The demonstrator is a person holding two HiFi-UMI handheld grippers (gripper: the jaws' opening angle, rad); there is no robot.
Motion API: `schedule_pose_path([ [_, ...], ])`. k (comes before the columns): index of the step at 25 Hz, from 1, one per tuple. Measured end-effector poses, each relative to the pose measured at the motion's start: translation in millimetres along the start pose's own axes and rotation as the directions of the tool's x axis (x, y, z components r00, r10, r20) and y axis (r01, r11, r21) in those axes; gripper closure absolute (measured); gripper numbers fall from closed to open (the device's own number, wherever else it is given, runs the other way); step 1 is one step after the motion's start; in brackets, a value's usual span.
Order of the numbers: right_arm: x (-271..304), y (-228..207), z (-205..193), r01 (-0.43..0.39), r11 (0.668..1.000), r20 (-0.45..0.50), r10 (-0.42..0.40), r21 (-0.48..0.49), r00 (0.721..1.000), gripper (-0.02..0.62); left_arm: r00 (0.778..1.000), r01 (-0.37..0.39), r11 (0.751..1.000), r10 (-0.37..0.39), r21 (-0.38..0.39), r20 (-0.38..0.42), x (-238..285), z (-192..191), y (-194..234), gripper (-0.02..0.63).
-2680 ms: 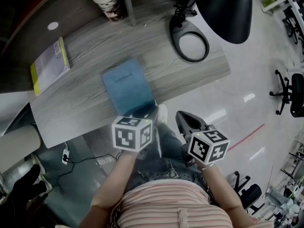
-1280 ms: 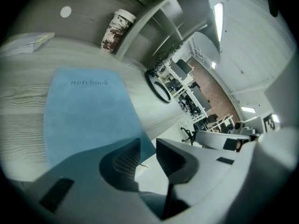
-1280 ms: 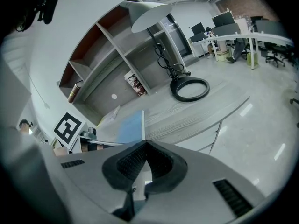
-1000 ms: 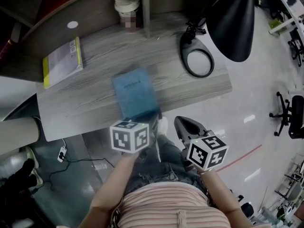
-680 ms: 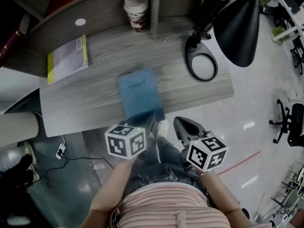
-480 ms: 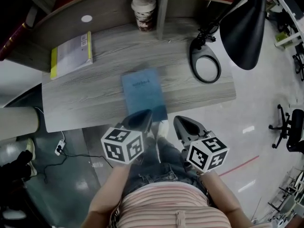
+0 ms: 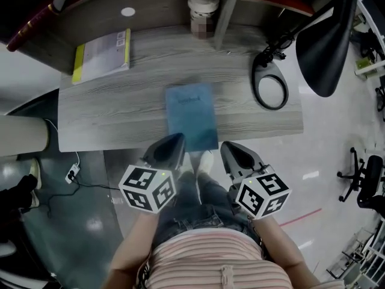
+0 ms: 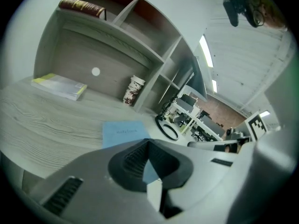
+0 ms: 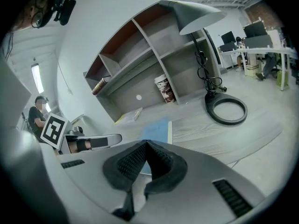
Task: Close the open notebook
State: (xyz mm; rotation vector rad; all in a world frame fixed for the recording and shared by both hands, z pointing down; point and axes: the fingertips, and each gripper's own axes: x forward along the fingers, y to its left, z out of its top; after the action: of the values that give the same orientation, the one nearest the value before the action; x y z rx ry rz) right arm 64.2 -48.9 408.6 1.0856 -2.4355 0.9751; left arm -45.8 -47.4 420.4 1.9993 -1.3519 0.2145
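The left gripper (image 7: pixel 175 139) and right gripper (image 7: pixel 227 147) hang side by side, each with jaws clenched on nothing. Just beyond them, the closed flat blue notebook (image 7: pixel 191 116) lies at the near edge of the grey wood-grain tabletop (image 7: pixel 108 116). A brown-and-white paper cup (image 7: pixel 203 9) stands at the back.

The notebook (image 7: pixel 191 116) is laid flat near the middle of the surface (image 7: pixel 108 119), its near end reaching the front edge; a book (image 7: pixel 103 54) is placed at the far left corner; a cup (image 7: pixel 203 11) is set at the back, behind the notebook, just left of a shelf upright (image 7: pixel 227 11); the lamp base (image 7: pixel 257 92) is placed to the right, apart from the notebook; the left gripper (image 7: pixel 175 138) and right gripper (image 7: pixel 227 146) are held at the front edge, at either side of the notebook's near end.
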Motion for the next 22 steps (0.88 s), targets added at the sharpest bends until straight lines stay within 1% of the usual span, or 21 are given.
schedule_pose_path([
  [6,4,5,6,0.006,0.998,-0.004,-0.007,-0.069,1.0,0.588,0.998,-0.037,0.999,0.038,-0.011,0.048,-14,4,8,0.594],
  [12,9,14,11,-0.029,0.994,0.012,0.031,-0.101,0.999,0.588,0.993,-0.071,0.997,0.073,-0.015,0.088,-27,10,16,0.595],
  [18,13,26,20,-0.064,0.99,0.025,0.068,-0.123,0.997,0.588,0.984,-0.115,0.993,0.117,-0.022,0.135,-41,21,24,0.594],
  [22,15,35,32,-0.08,0.983,0.061,0.09,-0.163,0.994,0.588,0.977,-0.139,0.99,0.136,0.005,0.166,-48,28,27,0.594],
])
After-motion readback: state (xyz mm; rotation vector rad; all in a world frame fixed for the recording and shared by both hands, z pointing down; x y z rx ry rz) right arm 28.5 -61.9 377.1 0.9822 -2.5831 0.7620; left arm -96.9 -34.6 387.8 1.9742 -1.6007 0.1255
